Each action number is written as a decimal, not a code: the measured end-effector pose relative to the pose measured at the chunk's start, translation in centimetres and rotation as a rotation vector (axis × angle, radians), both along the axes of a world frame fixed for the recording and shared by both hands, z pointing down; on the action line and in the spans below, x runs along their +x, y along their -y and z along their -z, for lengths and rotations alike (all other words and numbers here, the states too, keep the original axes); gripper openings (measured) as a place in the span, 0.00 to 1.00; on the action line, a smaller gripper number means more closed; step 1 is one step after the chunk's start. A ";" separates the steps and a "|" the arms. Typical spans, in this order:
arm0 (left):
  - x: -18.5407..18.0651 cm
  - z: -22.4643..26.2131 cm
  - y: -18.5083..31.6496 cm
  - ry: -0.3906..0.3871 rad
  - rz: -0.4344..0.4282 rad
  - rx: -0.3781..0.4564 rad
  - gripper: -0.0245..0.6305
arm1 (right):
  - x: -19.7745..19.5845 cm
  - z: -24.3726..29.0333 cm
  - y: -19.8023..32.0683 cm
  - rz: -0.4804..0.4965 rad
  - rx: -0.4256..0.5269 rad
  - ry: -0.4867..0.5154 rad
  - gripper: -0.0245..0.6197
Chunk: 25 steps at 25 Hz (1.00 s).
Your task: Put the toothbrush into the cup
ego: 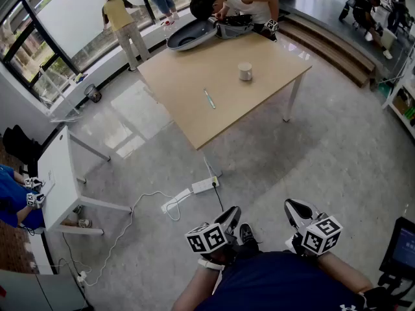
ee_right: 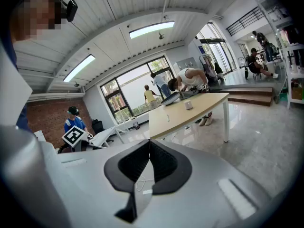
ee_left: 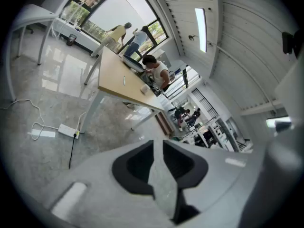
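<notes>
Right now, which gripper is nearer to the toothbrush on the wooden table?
Left, by a little. In the head view the left gripper is almost straight below the toothbrush, far across the floor; the right gripper is as far back but off to the side.

A light wooden table (ego: 188, 89) is seen on a glossy grey floor (ego: 337, 154). A toothbrush (ego: 209, 98) is laid flat near the table's middle. A white cup (ego: 244, 71) is stood upright, apart from it, toward the far side. A grey oval shell (ego: 191, 35) is placed at the far edge. On the floor, a white power strip (ego: 204, 185) and a looped white cable (ego: 133, 220) are laid near the table's near corner. A white desk (ego: 55, 173) is set at the left.
</notes>
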<state>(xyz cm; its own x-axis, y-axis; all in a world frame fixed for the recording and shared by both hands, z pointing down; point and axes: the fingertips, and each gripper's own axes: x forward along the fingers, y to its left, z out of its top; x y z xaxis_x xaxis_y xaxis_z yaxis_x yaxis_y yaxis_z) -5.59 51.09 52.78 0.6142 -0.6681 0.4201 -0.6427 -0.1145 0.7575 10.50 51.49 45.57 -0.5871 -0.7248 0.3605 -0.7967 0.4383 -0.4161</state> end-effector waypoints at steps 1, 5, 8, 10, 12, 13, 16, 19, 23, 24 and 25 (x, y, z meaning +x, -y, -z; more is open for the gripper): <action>-0.9 -0.2 0.8 0.005 0.003 -0.002 0.14 | -0.7 0.0 0.8 -0.001 0.001 0.000 0.06; -3.2 -0.9 3.1 0.002 0.004 -0.021 0.14 | -2.6 -0.2 3.5 -0.004 -0.009 -0.002 0.06; -3.7 -1.4 4.1 -0.004 -0.006 -0.035 0.14 | -2.9 -0.1 5.1 -0.014 -0.011 -0.004 0.06; -4.0 -1.6 4.8 0.010 -0.005 -0.041 0.14 | -2.9 -0.1 5.8 -0.020 -0.017 0.001 0.06; -4.0 -1.6 5.6 0.016 -0.008 -0.043 0.14 | -2.9 -0.3 6.6 -0.027 -0.024 0.012 0.06; -3.8 -1.4 6.1 0.015 -0.012 -0.043 0.14 | -2.9 -0.3 7.1 -0.031 -0.025 0.019 0.06; -3.2 -0.9 7.4 0.001 -0.027 -0.039 0.14 | -3.0 -0.4 8.9 -0.030 -0.028 0.043 0.06; -3.7 -0.7 9.2 0.042 -0.010 -0.030 0.14 | -3.4 -0.5 11.2 -0.013 -0.025 0.072 0.06; -3.7 -0.4 12.4 0.045 0.030 -0.029 0.14 | -3.3 -1.0 15.1 0.014 -0.030 0.104 0.06; -3.4 -0.3 13.6 0.039 0.039 -0.029 0.14 | -3.0 -1.1 16.3 0.022 -0.033 0.108 0.06; -3.0 -0.2 14.9 0.039 0.046 -0.028 0.14 | -2.6 -1.2 17.6 0.027 -0.036 0.112 0.06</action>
<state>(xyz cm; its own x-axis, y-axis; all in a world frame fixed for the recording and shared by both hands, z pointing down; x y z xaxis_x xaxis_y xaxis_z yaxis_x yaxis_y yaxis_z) -8.60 36.21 53.02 0.5655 -0.6829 0.4625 -0.6761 -0.0627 0.7341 7.87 33.87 46.80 -0.6443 -0.6959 0.3170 -0.7324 0.4423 -0.5176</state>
